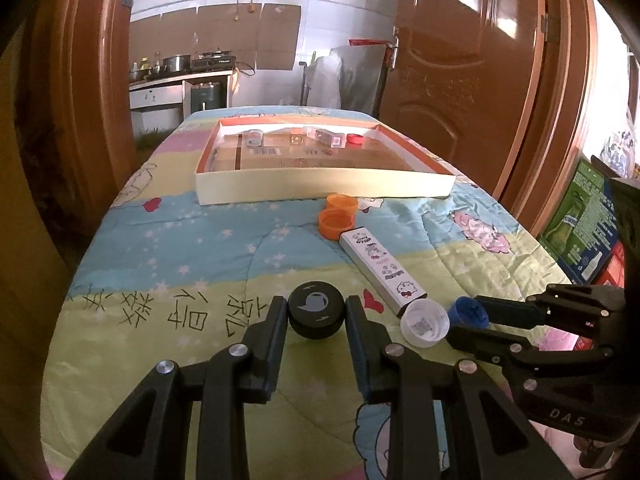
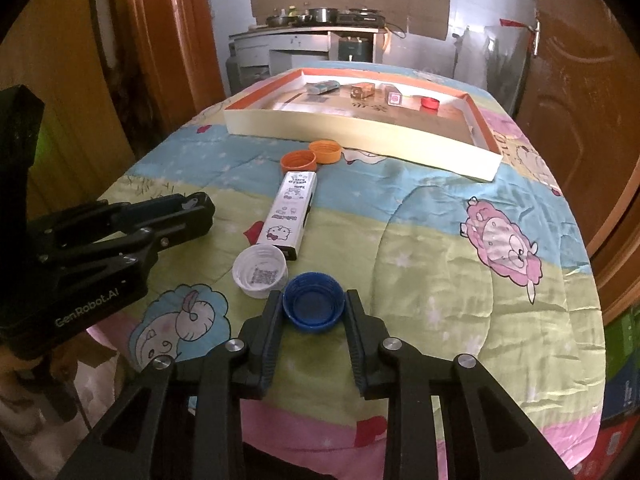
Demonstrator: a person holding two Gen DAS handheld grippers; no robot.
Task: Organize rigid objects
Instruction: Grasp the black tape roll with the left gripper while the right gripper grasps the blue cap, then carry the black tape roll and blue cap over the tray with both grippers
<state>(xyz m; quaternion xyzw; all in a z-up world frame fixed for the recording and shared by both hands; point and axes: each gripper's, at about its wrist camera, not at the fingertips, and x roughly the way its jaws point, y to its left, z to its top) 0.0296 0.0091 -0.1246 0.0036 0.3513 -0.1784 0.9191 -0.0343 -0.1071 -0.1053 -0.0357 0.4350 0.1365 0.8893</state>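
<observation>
My left gripper (image 1: 317, 312) is shut on a round black lid (image 1: 317, 313) just above the quilt. My right gripper (image 2: 314, 306) is shut on a blue bottle cap (image 2: 314, 306); that cap also shows in the left wrist view (image 1: 468, 312). A white cap (image 2: 260, 271) lies open side up beside the blue cap. A long white Hello Kitty box (image 2: 290, 209) lies past it. Two orange caps (image 2: 311, 156) sit in front of a shallow cardboard tray (image 2: 360, 134). The tray holds several small items, including a red cap (image 2: 429, 102).
A patterned quilt (image 2: 420, 240) covers the table. Brown doors stand on both sides, one at the right (image 1: 460, 60). A kitchen counter with pots (image 2: 320, 16) is far behind. Green and coloured boxes (image 1: 580, 220) are stacked off the table's right side.
</observation>
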